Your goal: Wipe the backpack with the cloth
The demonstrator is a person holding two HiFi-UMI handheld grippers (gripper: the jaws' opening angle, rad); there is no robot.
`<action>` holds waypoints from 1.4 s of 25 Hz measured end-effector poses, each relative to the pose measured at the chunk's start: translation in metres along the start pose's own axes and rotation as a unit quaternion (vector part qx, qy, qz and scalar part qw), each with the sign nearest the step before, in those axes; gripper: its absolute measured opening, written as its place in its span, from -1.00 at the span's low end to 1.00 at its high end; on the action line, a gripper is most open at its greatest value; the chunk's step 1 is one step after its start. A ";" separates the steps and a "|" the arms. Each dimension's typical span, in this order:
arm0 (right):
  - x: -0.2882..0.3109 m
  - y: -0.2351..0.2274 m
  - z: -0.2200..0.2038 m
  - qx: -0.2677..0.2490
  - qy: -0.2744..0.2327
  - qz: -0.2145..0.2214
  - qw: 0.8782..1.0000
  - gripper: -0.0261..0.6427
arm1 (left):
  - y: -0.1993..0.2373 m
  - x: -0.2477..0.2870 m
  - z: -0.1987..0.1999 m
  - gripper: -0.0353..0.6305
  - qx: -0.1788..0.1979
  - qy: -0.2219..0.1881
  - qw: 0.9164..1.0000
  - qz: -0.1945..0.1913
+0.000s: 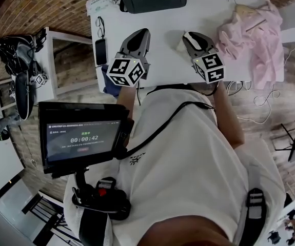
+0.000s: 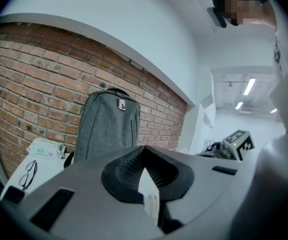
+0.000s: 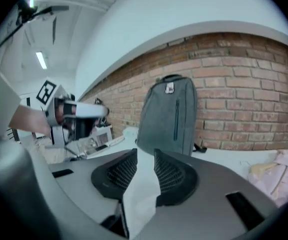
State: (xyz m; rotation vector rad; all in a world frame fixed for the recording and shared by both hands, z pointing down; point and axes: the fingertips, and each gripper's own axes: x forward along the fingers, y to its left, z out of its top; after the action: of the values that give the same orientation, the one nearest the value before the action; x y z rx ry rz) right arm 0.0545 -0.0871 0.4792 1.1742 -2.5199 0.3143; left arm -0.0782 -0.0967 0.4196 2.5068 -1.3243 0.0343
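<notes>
The backpack (image 3: 168, 116) is grey and stands upright at the far edge of the desk (image 1: 168, 27), its back against the brick wall (image 3: 234, 84). Its front, with a small tag near the top, faces you.

The cloth (image 3: 141, 194) is white. You have it in your right hand-held gripper (image 3: 145, 156). The jaws are clamped on it with a narrow gap between them that the cloth fills, and its loose end hangs down on the near side. The cloth is well apart from the backpack and touches neither the pack nor the desk.

Your left hand-held gripper (image 2: 144, 151) is to the left of the right one, also on the near side of the desk and pointing at the backpack. Its jaws are closed, with the tips meeting. A thin white sliver shows in the gap behind the tips, but you cannot tell whether it is cloth or the desk behind.

A pack of wipes (image 1: 102, 3) lies just left of the backpack. Nearer to you along the left edge are a pair of glasses (image 1: 100, 27) and then a dark phone (image 1: 100, 51). A crumpled pink garment (image 1: 252, 35) covers the right end of the desk, with a hanger on top of it. A screen (image 1: 83, 137) sits on a mount near you on the left, below desk level.
</notes>
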 end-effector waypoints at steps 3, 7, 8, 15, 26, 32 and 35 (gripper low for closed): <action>-0.012 0.002 0.059 0.009 -0.072 0.002 0.997 -0.61 | -0.004 -0.002 0.016 -0.89 0.002 -0.015 1.000 0.000; -0.040 0.003 0.110 0.004 -0.127 -0.001 0.992 -0.62 | -0.018 -0.014 0.039 -0.89 0.008 -0.045 0.999 0.010; -0.050 0.004 0.116 0.000 -0.135 -0.001 0.991 -0.62 | -0.025 -0.018 0.041 -0.89 0.010 -0.052 0.999 0.012; -0.091 0.018 0.126 -0.009 -0.167 -0.003 0.986 -0.69 | -0.054 -0.040 0.041 -0.89 0.021 -0.068 0.997 0.013; -0.143 0.092 0.110 0.028 -0.181 -0.014 0.983 -0.71 | -0.089 -0.113 0.036 -0.89 0.024 -0.076 0.996 -0.037; -0.178 0.144 0.096 0.030 -0.181 -0.031 0.982 -0.71 | -0.106 -0.177 0.026 -0.89 0.019 -0.080 0.995 -0.048; -0.195 0.159 0.093 0.028 -0.183 -0.040 0.982 -0.72 | -0.114 -0.196 0.020 -0.89 0.019 -0.081 0.995 -0.054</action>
State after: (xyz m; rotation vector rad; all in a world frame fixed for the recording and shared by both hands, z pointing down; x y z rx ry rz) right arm 0.0289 0.1177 0.3088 1.4669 -2.7756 0.1599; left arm -0.1010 0.1152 0.3394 2.6569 -1.2562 -0.1728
